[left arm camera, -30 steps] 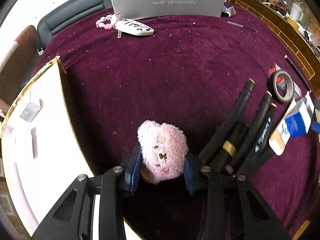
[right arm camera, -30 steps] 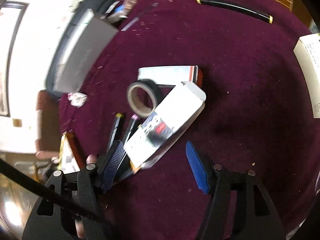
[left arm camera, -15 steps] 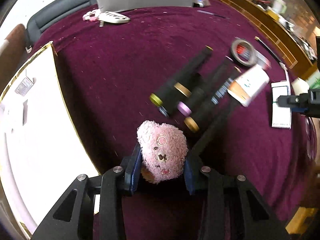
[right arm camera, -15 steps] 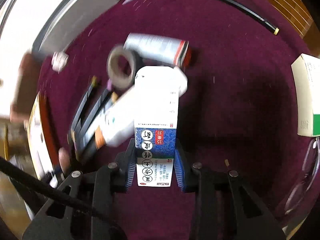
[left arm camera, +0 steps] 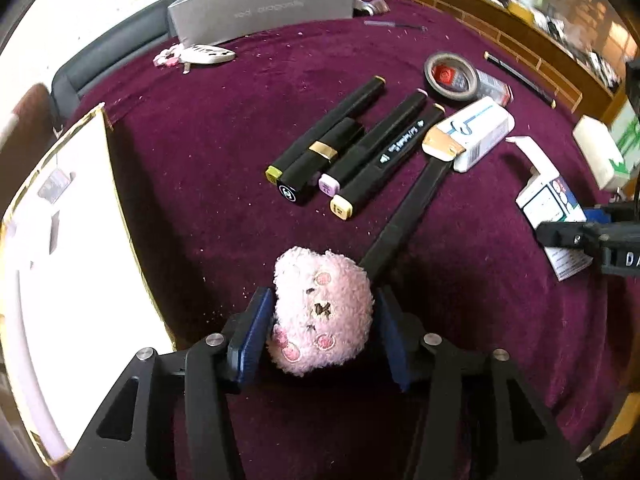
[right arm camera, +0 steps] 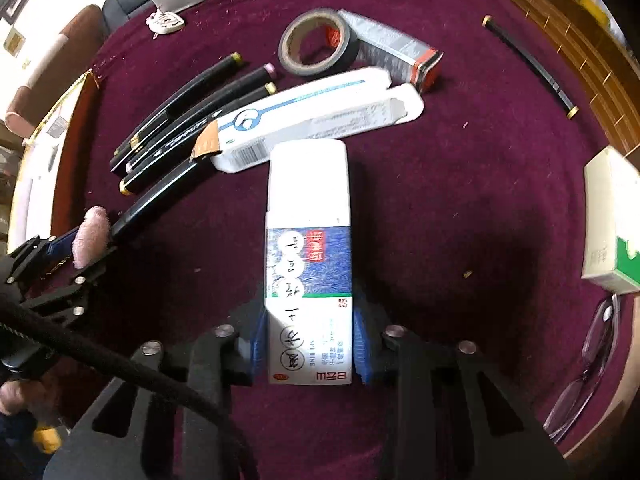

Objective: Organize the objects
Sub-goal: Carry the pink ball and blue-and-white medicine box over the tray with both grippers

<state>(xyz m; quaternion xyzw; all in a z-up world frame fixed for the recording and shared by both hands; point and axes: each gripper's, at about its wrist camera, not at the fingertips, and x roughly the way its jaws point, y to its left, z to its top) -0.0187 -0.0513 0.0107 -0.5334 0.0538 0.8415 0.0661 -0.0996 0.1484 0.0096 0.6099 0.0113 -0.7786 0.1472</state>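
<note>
A maroon cloth point(left arm camera: 208, 152) covers the whole table. At its ten o'clock edge in the left wrist view lies a white gold-edged board point(left arm camera: 68, 232), and at twelve o'clock stands a grey box point(left arm camera: 264, 4). The right gripper point(right arm camera: 309, 344) is clamped on a blue-and-white carton point(right arm camera: 308, 264), pads pressed to both its sides; the carton points toward twelve o'clock, its far end just short of a long white box point(right arm camera: 320, 116) lying across. Behind that box, at twelve o'clock, a tape roll point(right arm camera: 316, 42) leans on a silver carton point(right arm camera: 394, 50). A row of black markers point(left arm camera: 360, 148) lies side by side at one o'clock from the left gripper point(left arm camera: 322, 330). That gripper's jaws are opening around a pink plush toy point(left arm camera: 322, 312); the left pad seems to touch the fur, while the right looks just clear, though the fuzz blurs the edge. Folded glasses point(right arm camera: 588, 364) rest at four o'clock in the right wrist view.
</note>
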